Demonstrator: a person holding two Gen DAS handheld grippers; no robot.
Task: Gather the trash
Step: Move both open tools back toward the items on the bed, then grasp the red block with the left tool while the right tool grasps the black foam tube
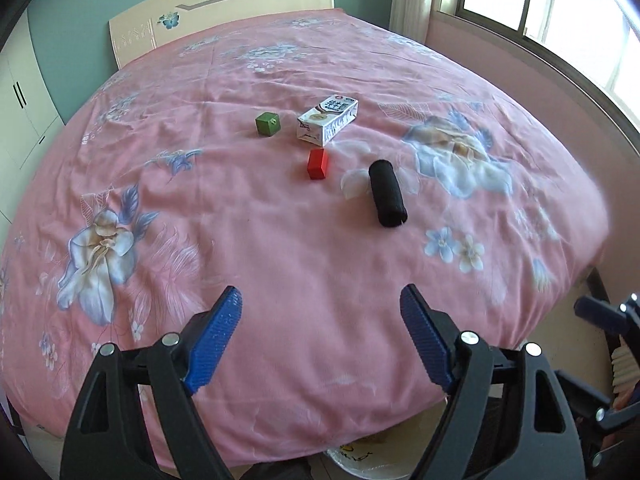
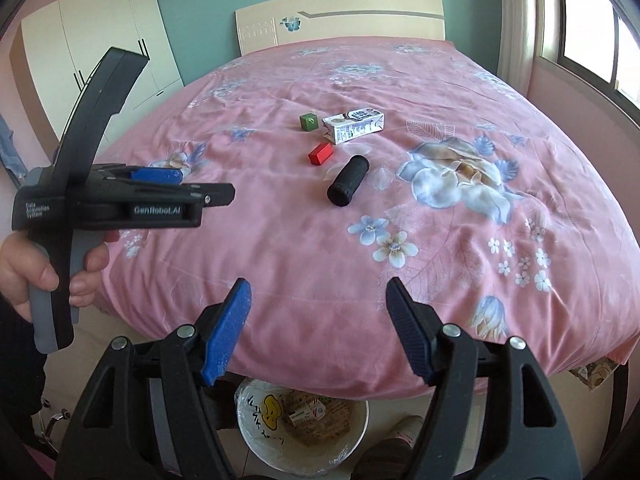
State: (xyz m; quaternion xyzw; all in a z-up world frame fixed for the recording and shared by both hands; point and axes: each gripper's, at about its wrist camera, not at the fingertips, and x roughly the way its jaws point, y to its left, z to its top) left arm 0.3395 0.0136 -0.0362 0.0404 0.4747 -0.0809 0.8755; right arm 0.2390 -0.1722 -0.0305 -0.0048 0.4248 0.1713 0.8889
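On the pink flowered bed lie a white milk carton [image 1: 328,120] [image 2: 354,123], a green cube [image 1: 268,123] [image 2: 308,121], a red block [image 1: 317,164] [image 2: 321,153] and a black rolled cloth [image 1: 387,193] [image 2: 347,181]. My left gripper [image 1: 321,300] is open and empty, over the near part of the bed, far from the objects. It also shows from the side in the right wrist view [image 2: 160,178]. My right gripper [image 2: 318,290] is open and empty above the bed's foot edge.
A white bin [image 2: 352,452] lined with a plastic bag and holding some trash stands on the floor below the bed's foot edge; its rim shows in the left wrist view [image 1: 352,464]. Headboard [image 2: 340,16] at the far end, wardrobe [image 2: 100,40] left, window [image 1: 560,12] right.
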